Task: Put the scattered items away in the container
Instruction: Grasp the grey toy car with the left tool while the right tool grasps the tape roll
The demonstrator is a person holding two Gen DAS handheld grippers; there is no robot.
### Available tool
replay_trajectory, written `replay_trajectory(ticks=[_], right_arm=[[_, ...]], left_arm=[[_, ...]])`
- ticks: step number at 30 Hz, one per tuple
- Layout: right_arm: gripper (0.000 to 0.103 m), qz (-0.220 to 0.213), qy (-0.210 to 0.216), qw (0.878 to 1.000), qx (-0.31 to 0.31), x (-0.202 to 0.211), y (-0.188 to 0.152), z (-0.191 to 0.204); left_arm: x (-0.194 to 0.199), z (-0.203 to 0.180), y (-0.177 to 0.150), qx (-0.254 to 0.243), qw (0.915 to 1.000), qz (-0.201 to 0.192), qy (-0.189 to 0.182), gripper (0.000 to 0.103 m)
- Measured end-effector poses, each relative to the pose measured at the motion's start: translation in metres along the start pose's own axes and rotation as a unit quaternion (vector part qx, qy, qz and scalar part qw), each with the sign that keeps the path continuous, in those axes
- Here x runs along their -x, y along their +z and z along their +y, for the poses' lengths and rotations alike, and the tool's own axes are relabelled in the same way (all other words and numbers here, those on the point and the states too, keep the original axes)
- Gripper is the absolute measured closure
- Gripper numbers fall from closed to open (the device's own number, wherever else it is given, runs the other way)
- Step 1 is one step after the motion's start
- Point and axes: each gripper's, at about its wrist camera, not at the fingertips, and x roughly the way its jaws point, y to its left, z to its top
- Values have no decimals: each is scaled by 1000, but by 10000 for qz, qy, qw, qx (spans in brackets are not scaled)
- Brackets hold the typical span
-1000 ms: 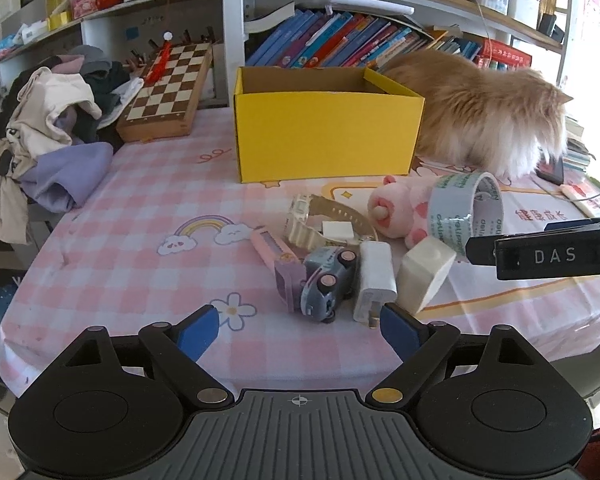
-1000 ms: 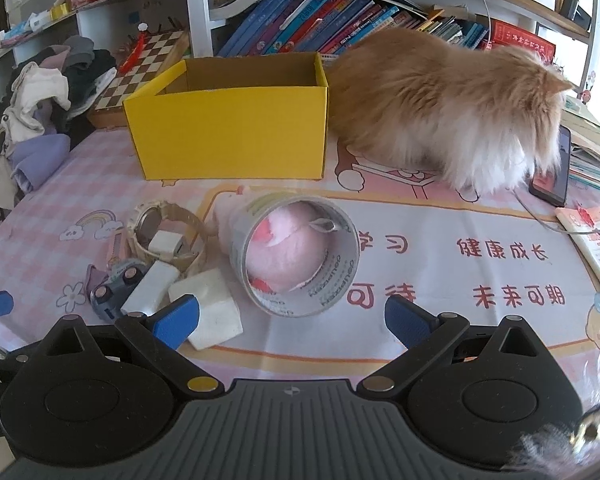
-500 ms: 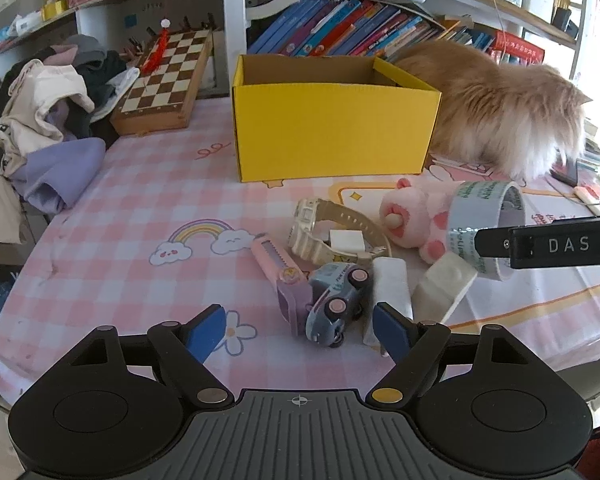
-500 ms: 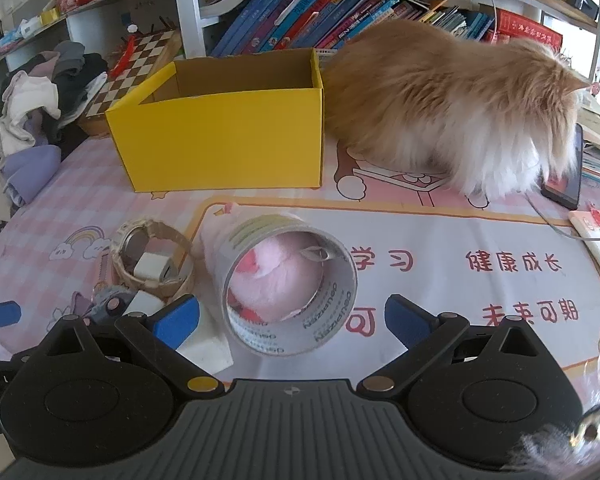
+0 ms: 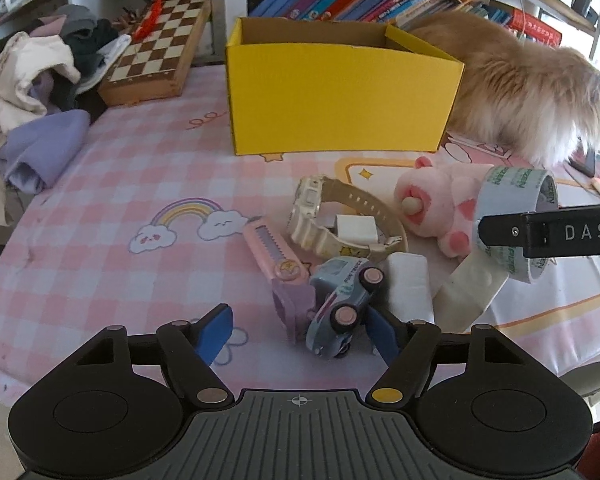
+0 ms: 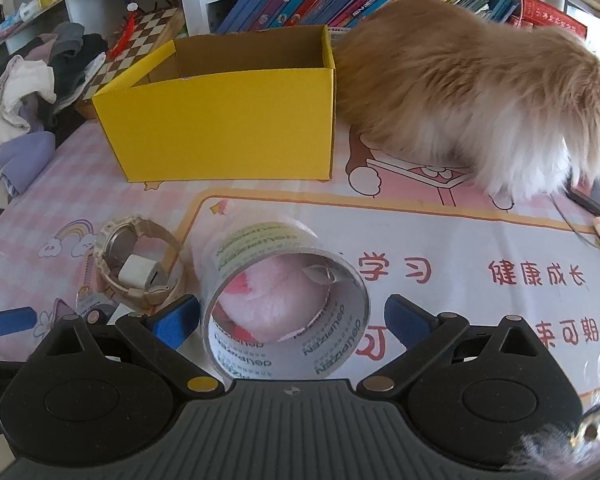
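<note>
An open yellow box [image 5: 340,88] [image 6: 224,132] stands at the back of the pink table. In front of it lie a cream watch [image 5: 332,216] [image 6: 136,256], a pink utility knife [image 5: 268,256], a toy car [image 5: 340,304], white blocks [image 5: 410,288] and a pink plush [image 5: 432,204]. A tape roll [image 6: 284,300] [image 5: 516,216] lies on its side between my right gripper's [image 6: 292,320] open fingers; the plush shows through it. My left gripper [image 5: 300,332] is open, and the toy car lies between its fingers.
A fluffy orange cat [image 6: 472,92] [image 5: 528,88] sits right of the box. A chessboard [image 5: 156,48] and a pile of clothes [image 5: 32,92] lie at the back left. A phone [image 6: 588,196] lies at the right edge. Bookshelves stand behind.
Both grippers have moved forward. The toy car now lies between the left fingers and the tape roll between the right fingers. Both stay open.
</note>
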Motion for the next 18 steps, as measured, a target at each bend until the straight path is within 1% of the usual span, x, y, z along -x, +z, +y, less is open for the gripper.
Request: replay_trajectory(ticks=[2, 5, 8, 10, 14, 16, 18], right_arm=[[2, 23, 39, 10000, 21, -3, 2, -1], [5, 61, 110, 9999, 55, -6, 3, -1], [11, 77, 205, 9997, 82, -7, 5, -2], [18, 71, 277, 9995, 107, -7, 5, -2], [18, 46, 301, 9995, 99, -5, 4, -3], [18, 38, 299, 9995, 77, -5, 5, -4], [18, 25, 300, 9995, 87, -3, 5, -4]], left_arm=[[-4, -2, 2, -33, 10000, 42, -27, 33], [-9, -4, 4, -46, 9999, 73, -70, 34], [-11, -6, 5, -47, 9999, 120, -101, 37], [-12, -7, 5, -44, 9998, 157, -127, 42], [-9, -7, 4, -37, 9998, 149, -120, 43], [-8, -7, 4, -19, 9998, 152, -126, 47], [-8, -8, 3, -15, 9998, 153, -144, 50]])
